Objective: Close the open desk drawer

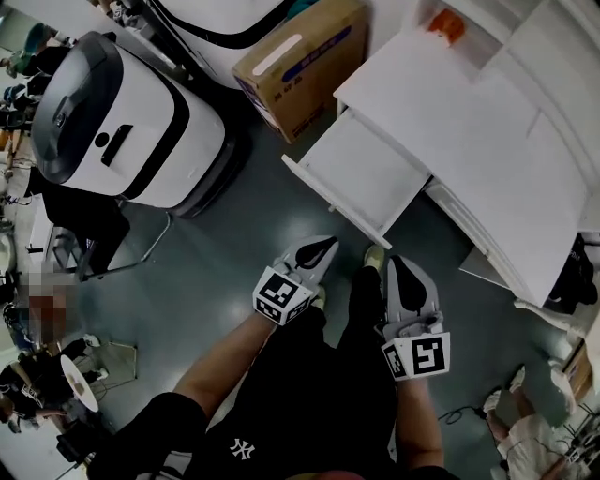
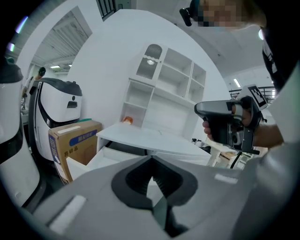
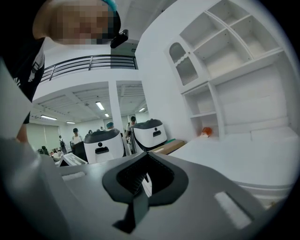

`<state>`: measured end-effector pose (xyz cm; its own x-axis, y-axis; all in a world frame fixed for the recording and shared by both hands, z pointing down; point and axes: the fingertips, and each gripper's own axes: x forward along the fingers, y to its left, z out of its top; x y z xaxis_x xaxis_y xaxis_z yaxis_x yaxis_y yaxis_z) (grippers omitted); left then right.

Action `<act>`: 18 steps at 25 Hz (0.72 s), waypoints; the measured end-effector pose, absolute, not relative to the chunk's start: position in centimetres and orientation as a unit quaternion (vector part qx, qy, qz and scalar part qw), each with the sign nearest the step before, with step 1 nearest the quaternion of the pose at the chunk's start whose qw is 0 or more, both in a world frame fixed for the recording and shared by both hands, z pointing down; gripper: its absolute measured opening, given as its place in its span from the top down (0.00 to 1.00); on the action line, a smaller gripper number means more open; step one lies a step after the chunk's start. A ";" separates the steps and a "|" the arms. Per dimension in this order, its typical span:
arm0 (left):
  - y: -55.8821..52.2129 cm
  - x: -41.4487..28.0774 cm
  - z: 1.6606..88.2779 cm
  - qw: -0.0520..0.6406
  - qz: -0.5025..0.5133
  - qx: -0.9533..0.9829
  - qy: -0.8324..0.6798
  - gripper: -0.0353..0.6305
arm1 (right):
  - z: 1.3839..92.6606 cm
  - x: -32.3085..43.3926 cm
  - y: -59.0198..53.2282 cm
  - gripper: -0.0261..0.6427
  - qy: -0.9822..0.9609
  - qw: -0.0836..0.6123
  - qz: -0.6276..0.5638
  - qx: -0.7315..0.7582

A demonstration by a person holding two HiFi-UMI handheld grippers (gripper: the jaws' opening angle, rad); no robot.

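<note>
The white desk (image 1: 469, 122) stands at the upper right of the head view. Its drawer (image 1: 361, 173) is pulled far out toward me and looks empty. My left gripper (image 1: 322, 247) hovers just short of the drawer's front edge, jaws shut with nothing between them. My right gripper (image 1: 396, 269) is beside it, below the drawer's right corner, also shut and empty. In the left gripper view the shut left gripper (image 2: 152, 158) points at the open drawer (image 2: 105, 157) under the desk top (image 2: 154, 138). The right gripper view looks past the shut right gripper (image 3: 147, 154) along the desk top (image 3: 234, 159).
A cardboard box (image 1: 300, 56) sits on the floor left of the desk, behind the drawer. A large white and black machine (image 1: 122, 122) stands further left. A small orange object (image 1: 448, 25) rests at the back of the desk, under white shelves (image 2: 164, 89). My legs (image 1: 309, 375) are below the grippers.
</note>
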<state>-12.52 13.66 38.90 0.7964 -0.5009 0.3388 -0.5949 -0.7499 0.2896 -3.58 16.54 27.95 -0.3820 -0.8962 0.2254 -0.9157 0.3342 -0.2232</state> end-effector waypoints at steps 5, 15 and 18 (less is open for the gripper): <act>11.2 -12.0 45.2 0.193 0.158 0.920 -0.302 0.95 | 32.9 -3.7 13.8 0.93 -0.821 0.046 0.169 0.544; 8.5 -11.1 54.1 0.216 0.184 0.910 -0.303 0.95 | 38.7 -3.5 11.9 0.93 -0.816 0.057 0.191 0.543; 8.1 -10.5 55.4 0.218 0.186 0.910 -0.300 0.95 | 39.2 -3.1 11.4 0.93 -0.816 0.059 0.193 0.542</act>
